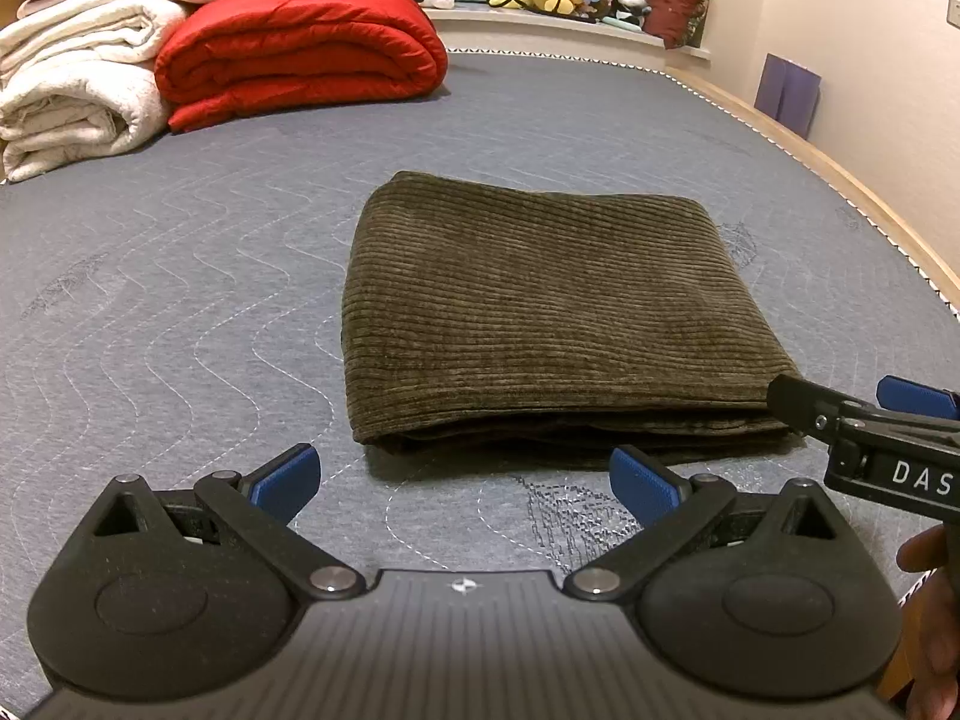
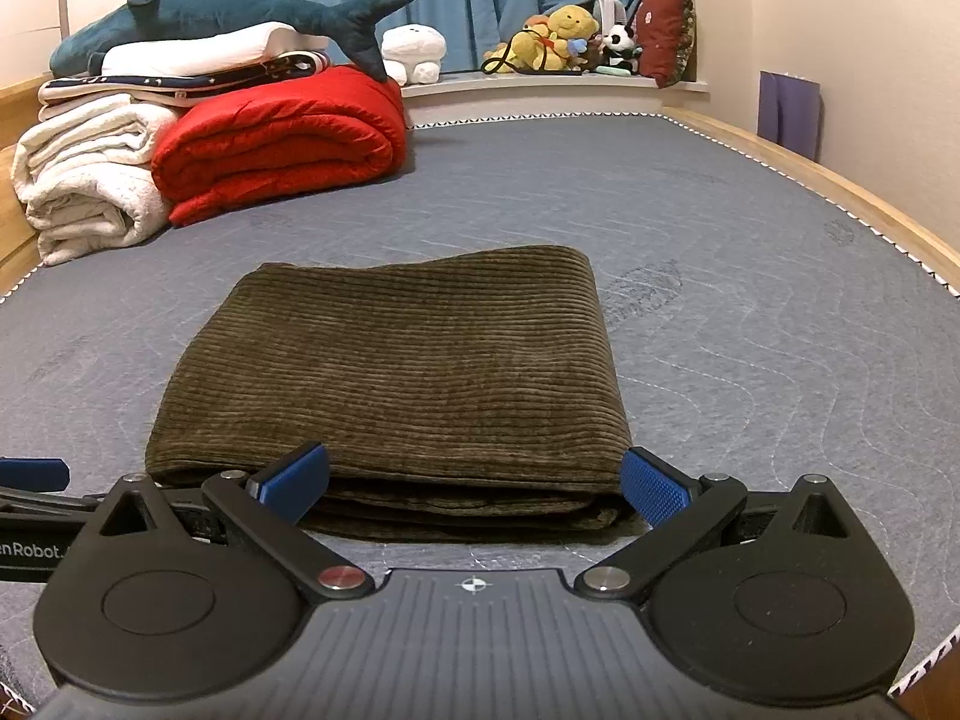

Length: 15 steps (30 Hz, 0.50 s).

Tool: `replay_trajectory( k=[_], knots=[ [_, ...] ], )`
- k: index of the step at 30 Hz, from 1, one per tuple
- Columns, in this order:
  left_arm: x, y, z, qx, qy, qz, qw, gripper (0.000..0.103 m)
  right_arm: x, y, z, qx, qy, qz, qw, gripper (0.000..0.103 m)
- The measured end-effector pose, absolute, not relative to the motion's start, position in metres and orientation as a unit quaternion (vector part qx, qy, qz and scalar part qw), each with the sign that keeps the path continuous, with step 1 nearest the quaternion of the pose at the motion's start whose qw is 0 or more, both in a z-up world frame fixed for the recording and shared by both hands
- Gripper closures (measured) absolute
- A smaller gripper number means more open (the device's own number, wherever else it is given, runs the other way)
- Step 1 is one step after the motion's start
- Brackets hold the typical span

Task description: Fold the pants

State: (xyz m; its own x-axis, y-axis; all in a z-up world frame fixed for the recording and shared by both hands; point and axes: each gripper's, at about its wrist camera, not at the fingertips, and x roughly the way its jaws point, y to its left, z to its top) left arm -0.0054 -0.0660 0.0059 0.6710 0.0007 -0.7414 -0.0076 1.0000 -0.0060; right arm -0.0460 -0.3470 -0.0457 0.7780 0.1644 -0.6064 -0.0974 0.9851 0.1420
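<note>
At 10 o'clock on the bed [image 2: 690, 228] sit white towels [image 2: 90, 180] and a red blanket [image 2: 282, 138]. The left gripper [image 1: 465, 477] has its fingers wide open and holds nothing. The pants [image 2: 396, 360] lie folded in the middle of the bed. The right gripper [image 2: 474, 480] is also wide open, just by the pants' near edge. A bump there could push the layers apart. The bottom layers are hard to see.
</note>
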Motion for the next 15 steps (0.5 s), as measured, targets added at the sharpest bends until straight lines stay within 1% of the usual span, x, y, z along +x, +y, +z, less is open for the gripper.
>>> replay_trajectory(
  k=[15],
  knots=[
    [-0.0045, -0.0642, 0.0059, -0.004, 0.406, -0.004, 0.914, 0.0, -0.0465, -0.3449, -0.0445, 0.05, 0.325, 0.071, 0.942, 0.001]
  ],
)
